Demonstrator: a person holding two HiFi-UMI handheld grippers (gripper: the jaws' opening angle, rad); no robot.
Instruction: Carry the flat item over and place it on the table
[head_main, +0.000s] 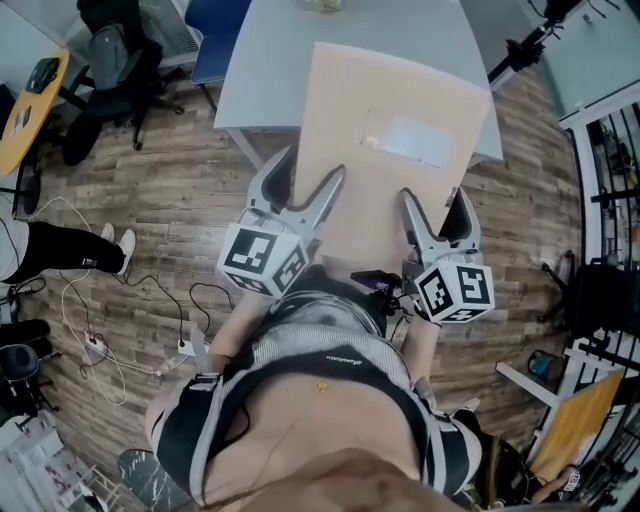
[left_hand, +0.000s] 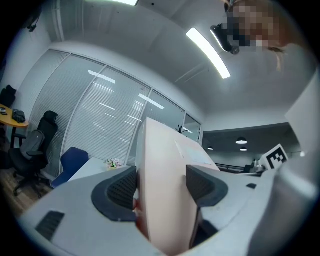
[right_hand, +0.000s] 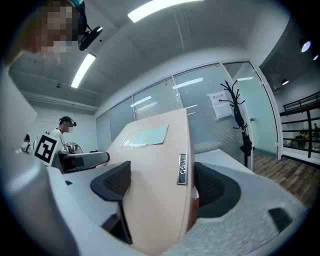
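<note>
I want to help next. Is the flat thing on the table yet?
Not yet. Picking up looks done: the left tongs and right tongs both pinch the flat board by its near edge. In hand: its far end reaches over the grey table. Left: set it down and let go.

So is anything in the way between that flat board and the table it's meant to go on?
Nothing visible blocks it. The board, clamped by the left gripper and right gripper, seems to hang partly over the table. Only some small flowers sit there, at the far end, clear of the board.
</note>
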